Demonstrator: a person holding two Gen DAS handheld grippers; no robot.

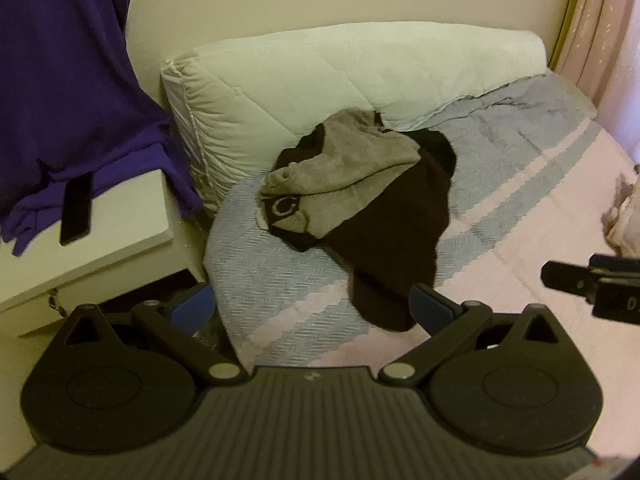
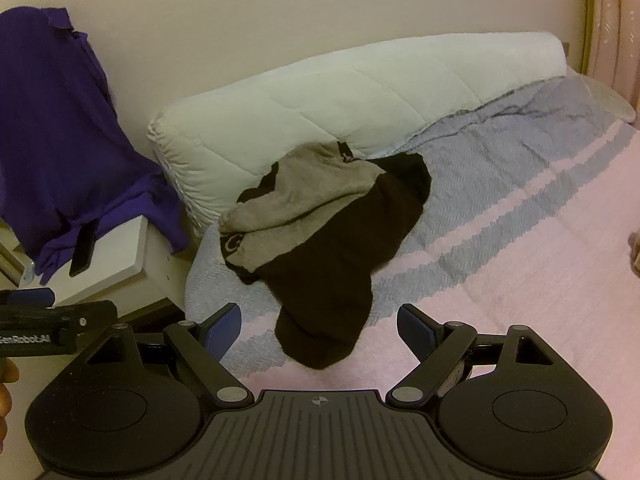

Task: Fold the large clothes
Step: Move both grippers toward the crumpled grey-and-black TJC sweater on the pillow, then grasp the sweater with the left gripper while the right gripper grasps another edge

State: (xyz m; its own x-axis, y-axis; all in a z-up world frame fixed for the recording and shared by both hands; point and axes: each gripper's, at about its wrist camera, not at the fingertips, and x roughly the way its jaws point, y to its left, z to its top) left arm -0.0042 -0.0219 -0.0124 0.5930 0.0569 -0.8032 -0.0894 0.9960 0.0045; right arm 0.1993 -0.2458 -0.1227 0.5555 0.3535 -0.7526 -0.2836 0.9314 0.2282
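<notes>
A crumpled garment [image 1: 360, 208] [image 2: 320, 232], dark brown with a grey-beige upper part and a letter logo, lies in a heap on the bed near the pillow. One dark end trails toward me. My left gripper [image 1: 310, 306] hangs open just short of that dark end, with nothing between its blue pads. My right gripper [image 2: 320, 330] is open too, its pads either side of the dark end and slightly above it. Each gripper shows at the edge of the other's view.
The bed has a blue and pink striped blanket [image 1: 500, 184] [image 2: 520, 240] and a white quilted pillow [image 1: 320, 80] [image 2: 340, 96] against the wall. A white bedside cabinet [image 1: 100, 232] at the left carries a purple garment [image 1: 60, 80] [image 2: 60, 140] and a black strap.
</notes>
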